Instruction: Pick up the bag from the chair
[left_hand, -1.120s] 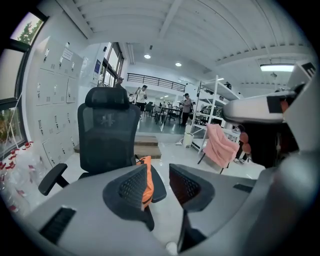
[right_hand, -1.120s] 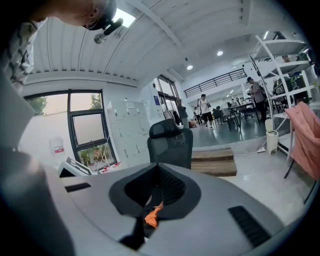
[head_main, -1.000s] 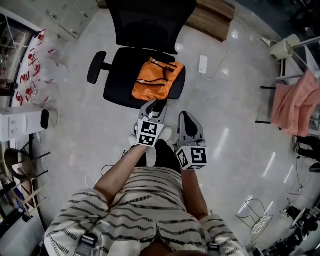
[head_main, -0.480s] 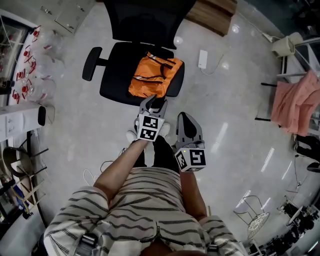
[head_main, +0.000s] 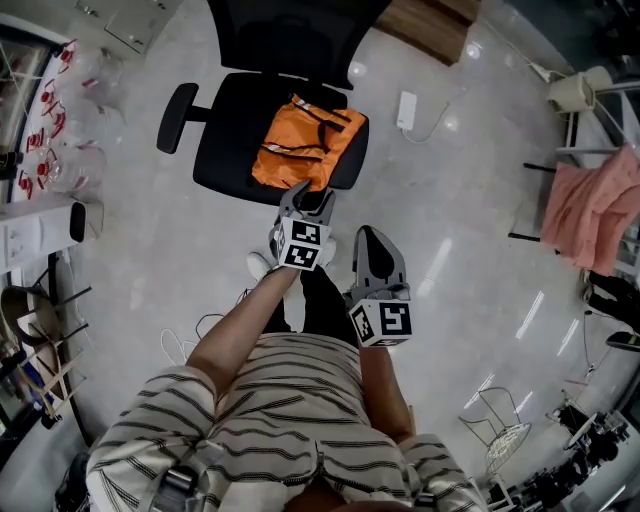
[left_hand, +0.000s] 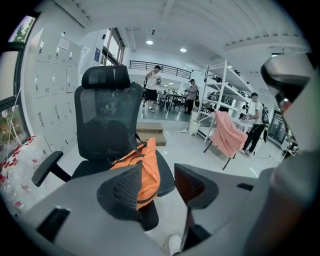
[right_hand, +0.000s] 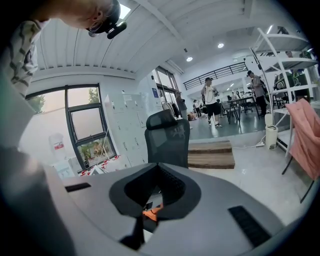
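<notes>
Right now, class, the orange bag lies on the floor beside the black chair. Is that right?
No. The orange bag lies on the seat of the black chair, not down beside it. The head view shows this.

An orange bag (head_main: 305, 145) lies on the seat of a black office chair (head_main: 225, 140), towards its right side. The left gripper (head_main: 310, 195) points at the seat's front edge; its jaws have just been opening, with the bag's near corner right before them (not between them). The right gripper (head_main: 368, 238) hangs nearer the person, over the pale floor (head_main: 460, 200).
</notes>
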